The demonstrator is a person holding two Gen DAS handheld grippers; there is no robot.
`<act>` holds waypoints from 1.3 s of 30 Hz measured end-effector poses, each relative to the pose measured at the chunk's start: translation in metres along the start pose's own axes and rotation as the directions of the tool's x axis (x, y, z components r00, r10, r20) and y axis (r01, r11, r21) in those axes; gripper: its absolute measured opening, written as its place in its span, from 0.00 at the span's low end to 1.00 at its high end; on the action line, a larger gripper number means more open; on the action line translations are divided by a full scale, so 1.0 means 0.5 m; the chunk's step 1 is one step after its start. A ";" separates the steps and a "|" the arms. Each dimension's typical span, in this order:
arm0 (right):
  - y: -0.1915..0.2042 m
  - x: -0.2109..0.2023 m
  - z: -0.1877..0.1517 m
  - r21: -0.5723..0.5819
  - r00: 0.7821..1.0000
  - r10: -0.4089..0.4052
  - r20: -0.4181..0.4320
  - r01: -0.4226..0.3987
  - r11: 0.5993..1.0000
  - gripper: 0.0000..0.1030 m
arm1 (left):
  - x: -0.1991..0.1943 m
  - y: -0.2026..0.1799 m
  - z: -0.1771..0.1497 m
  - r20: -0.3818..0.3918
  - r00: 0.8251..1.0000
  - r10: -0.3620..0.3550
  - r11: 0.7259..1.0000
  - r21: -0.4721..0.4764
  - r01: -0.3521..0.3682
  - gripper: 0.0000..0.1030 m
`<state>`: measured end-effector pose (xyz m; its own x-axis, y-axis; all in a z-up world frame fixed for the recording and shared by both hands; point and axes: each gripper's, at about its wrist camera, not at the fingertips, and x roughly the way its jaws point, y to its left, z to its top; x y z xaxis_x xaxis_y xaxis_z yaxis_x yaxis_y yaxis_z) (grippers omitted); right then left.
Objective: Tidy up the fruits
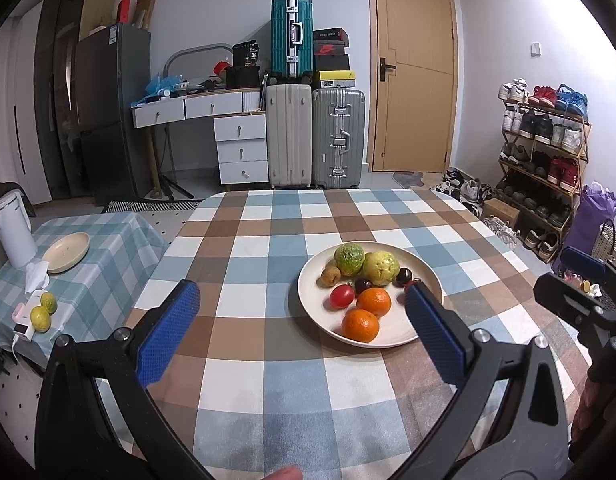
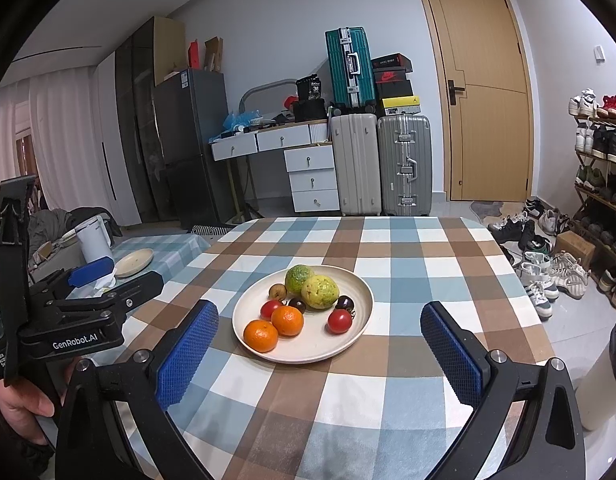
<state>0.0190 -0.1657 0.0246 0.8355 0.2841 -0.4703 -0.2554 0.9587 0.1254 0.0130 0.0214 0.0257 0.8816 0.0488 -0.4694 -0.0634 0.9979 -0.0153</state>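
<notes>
A cream plate (image 1: 424,280) (image 2: 360,292) sits on the checked table and holds two oranges (image 1: 360,325) (image 2: 261,335), two red tomatoes (image 2: 340,321), two green-yellow fruits (image 1: 381,267) (image 2: 319,291), dark plums (image 2: 345,303) and a small brown fruit (image 1: 330,276). My left gripper (image 1: 302,308) is open above the table, its right pad over the plate's near rim. My right gripper (image 2: 320,332) is open, its fingers straddling the plate from the near side. Neither holds anything. Each gripper shows at the edge of the other's view.
A lower side table (image 1: 104,264) to the left carries an empty cream plate (image 1: 66,252) (image 2: 134,263), a white kettle (image 1: 13,232), tissues and two yellow-green fruits (image 1: 44,312). Suitcases, a drawer desk and a shoe rack (image 1: 544,168) stand beyond the table.
</notes>
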 end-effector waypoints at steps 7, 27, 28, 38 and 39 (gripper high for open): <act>0.000 0.000 0.000 -0.001 1.000 0.000 -0.001 0.000 1.000 1.00 | 0.009 0.002 -0.009 -0.008 1.000 0.001 1.000 0.006 -0.001 0.99; 0.004 0.005 -0.016 0.001 1.000 0.003 -0.007 -0.003 1.000 1.00 | 0.008 -0.005 -0.018 -0.016 1.000 -0.005 1.000 0.000 0.005 0.99; 0.003 0.006 -0.012 0.001 1.000 0.003 -0.005 -0.003 1.000 1.00 | 0.009 -0.006 -0.018 -0.018 1.000 -0.007 1.000 -0.002 0.007 0.99; 0.005 0.005 -0.014 0.001 1.000 0.004 -0.004 -0.004 1.000 1.00 | 0.009 -0.012 -0.019 -0.013 1.000 0.004 1.000 0.009 -0.004 0.99; 0.005 0.005 -0.014 0.001 1.000 0.004 -0.005 -0.004 1.000 1.00 | 0.009 -0.011 -0.017 -0.014 1.000 0.003 1.000 0.008 -0.003 0.99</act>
<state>0.0170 -0.1626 0.0175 0.8320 0.2880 -0.4741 -0.2586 0.9575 0.1279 0.0133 0.0156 0.0164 0.8748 0.0511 -0.4818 -0.0624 0.9980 -0.0074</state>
